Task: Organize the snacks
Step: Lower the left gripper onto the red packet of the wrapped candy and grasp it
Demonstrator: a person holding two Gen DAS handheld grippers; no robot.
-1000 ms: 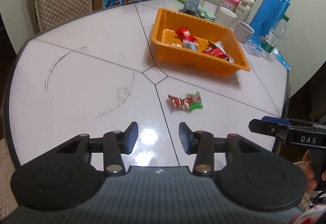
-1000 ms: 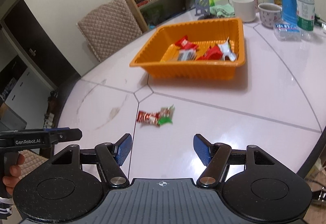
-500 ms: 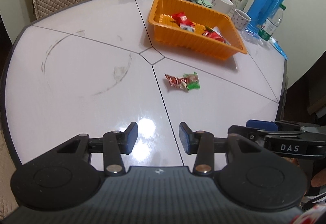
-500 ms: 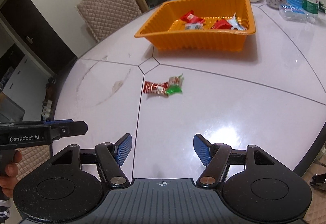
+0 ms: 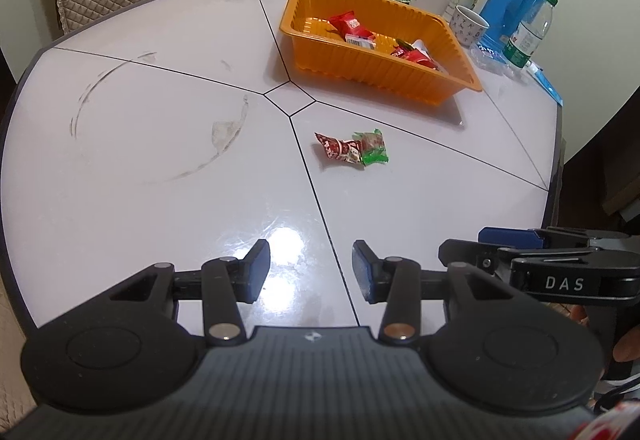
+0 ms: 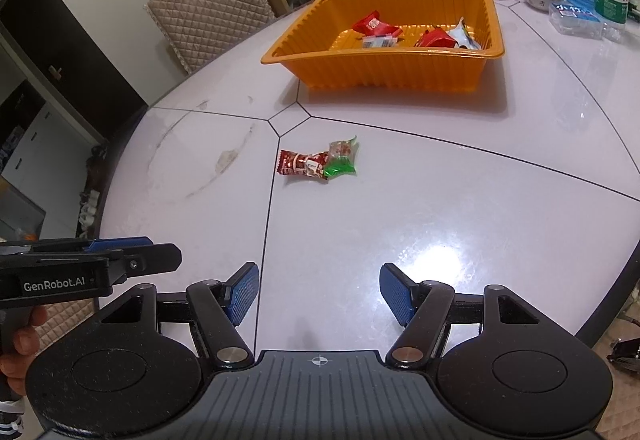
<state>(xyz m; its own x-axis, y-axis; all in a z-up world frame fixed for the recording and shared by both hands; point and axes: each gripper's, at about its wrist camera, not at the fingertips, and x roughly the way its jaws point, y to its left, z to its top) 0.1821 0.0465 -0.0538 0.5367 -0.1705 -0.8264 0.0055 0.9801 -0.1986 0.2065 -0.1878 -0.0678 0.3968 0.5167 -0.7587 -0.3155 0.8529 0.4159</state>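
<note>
Compared with a second ago, both wrist views have tipped down toward the surface (image 5: 120, 144): the orange tray (image 5: 404, 78) sits higher and farther off in each view, and the right hand-held gripper (image 6: 319, 294) has dropped a little closer to the white top. The loose snacks have not shifted.

Taking the orange tray as the landmark: several wrapped snacks already lie inside it, among them a red packet (image 6: 376, 25) toward its left half and a red-and-silver cluster (image 6: 444, 38) toward its right. On the bare surface just in front of the tray's near wall, by the small centre tile, two pieces are left, a dark red wrapper (image 5: 336, 150) and a green-ended wrapper (image 5: 374, 148), touching or overlapping each other.

The left hand-held gripper (image 5: 310, 272) hovers well short of that pair, fingers parted with a narrow gap and nothing between them. The right one stands spread wider, also empty, and equally far from the tray.

By my reading the job is mostly done: the tray holds the bulk, and only these two pieces remain to be picked up and dropped in. Neither pickup has begun. Cups, a blue flask and a water bottle behind the tray look uninvolved.
</note>
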